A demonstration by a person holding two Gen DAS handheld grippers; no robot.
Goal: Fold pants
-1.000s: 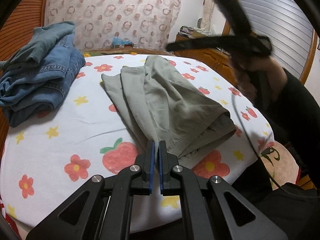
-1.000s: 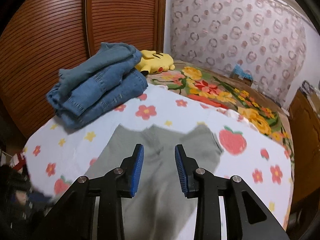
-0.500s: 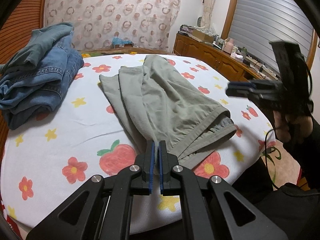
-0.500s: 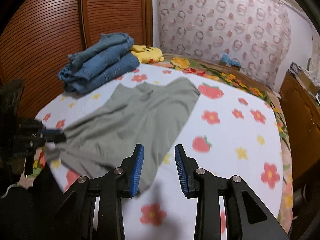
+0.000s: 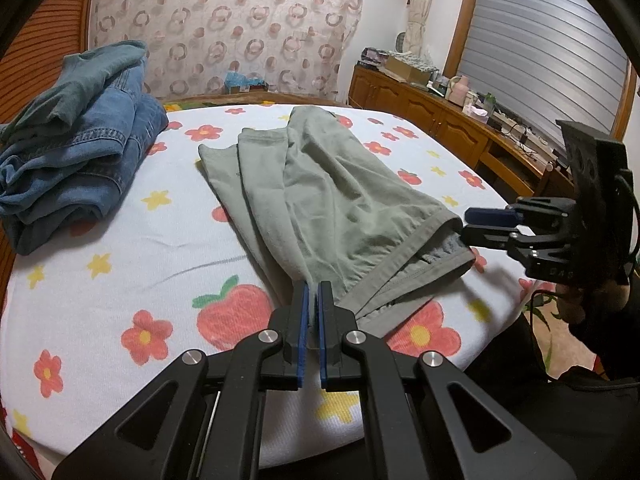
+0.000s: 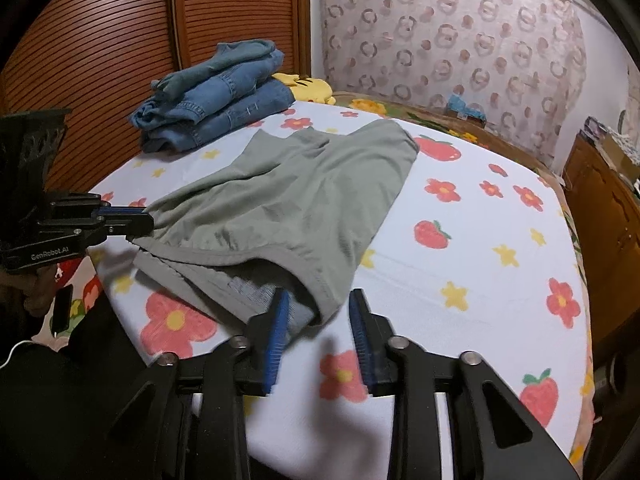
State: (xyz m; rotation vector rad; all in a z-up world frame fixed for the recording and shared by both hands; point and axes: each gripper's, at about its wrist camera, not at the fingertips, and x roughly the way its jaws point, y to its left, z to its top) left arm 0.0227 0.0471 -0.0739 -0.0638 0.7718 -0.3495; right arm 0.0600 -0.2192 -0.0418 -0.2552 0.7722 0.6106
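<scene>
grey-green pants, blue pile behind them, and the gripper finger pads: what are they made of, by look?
Grey-green pants: thin, matte woven fabric, probably a cotton blend; soft creases, banded waist with a mesh-looking lining.
Folded jeans: denim; faded blue, visible seam stitching.
Finger pads: blue and ribbed, likely rubber or soft plastic, on matte black fingers.

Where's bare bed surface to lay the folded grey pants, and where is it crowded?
Free: the flowered sheet on the right of the grey pants, out to the bed edge, and the near-left patch between the pants and the jeans pile. Crowded: the far-left corner with the jeans pile and yellow plush, and the waistband edge, where the left tool grips and the right tool is open.
</scene>
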